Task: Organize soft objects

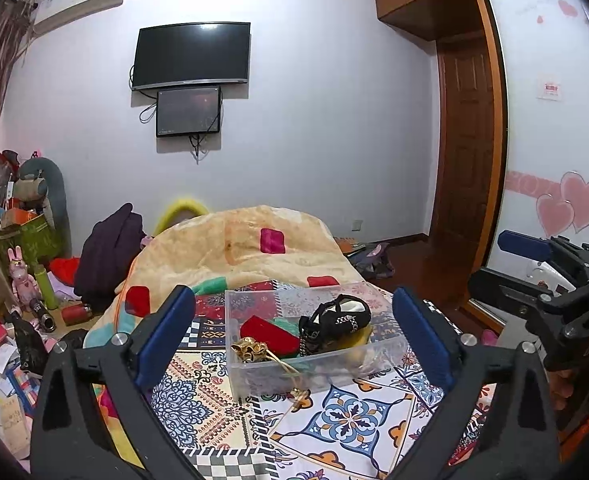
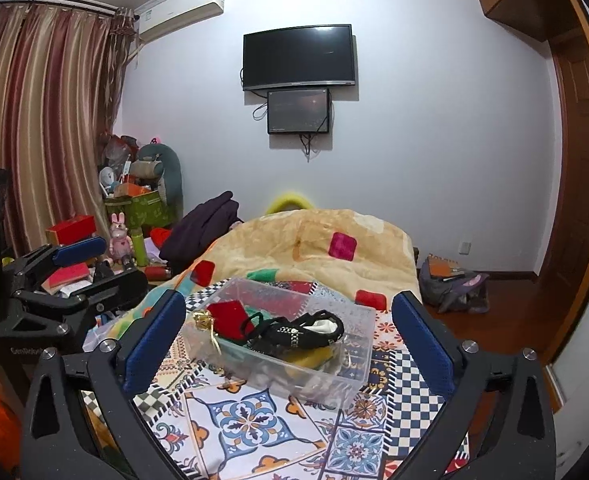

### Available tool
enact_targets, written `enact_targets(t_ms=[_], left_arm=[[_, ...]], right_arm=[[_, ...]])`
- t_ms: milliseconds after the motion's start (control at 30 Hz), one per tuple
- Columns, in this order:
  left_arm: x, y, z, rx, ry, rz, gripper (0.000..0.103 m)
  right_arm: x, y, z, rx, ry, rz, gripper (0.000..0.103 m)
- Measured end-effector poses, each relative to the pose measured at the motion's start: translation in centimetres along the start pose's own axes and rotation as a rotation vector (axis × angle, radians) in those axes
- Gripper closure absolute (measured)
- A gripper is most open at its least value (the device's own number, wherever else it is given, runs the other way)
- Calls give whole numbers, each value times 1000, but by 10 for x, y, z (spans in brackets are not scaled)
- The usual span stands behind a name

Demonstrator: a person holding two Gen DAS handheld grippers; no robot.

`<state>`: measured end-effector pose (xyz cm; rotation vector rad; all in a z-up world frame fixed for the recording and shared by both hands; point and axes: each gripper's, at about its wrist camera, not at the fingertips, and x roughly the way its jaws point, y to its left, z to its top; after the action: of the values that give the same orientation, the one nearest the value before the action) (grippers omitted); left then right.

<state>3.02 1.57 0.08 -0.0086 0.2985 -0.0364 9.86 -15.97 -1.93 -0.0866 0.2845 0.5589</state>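
Clutter crowds the floor at far left, while the patterned bedspread (image 2: 250, 420) lies bare in front of the left gripper (image 1: 292, 332) and right gripper (image 2: 288, 340), both with fingers spread wide, gripping nothing. The heaped quilt (image 1: 254, 256) hides the bed's far end. Between the spread fingers sits a clear plastic bin (image 2: 346, 380) holding a red pouch (image 1: 270, 334), a black chained bag (image 2: 294, 332), green and yellow soft pieces half buried beneath, and a gold ornament (image 1: 250, 350) at its near-left rim.

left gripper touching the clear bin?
Apart. Left wrist view: the open left gripper has its fingers either side of the clear bin, patterned bedspread visible between.
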Motion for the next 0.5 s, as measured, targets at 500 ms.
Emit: enact_targets(t_ms=[500], left_arm=[[3,0,-6,-5,9,-12,2]], right_arm=[[-5,-1,-5,25,2,5,0]])
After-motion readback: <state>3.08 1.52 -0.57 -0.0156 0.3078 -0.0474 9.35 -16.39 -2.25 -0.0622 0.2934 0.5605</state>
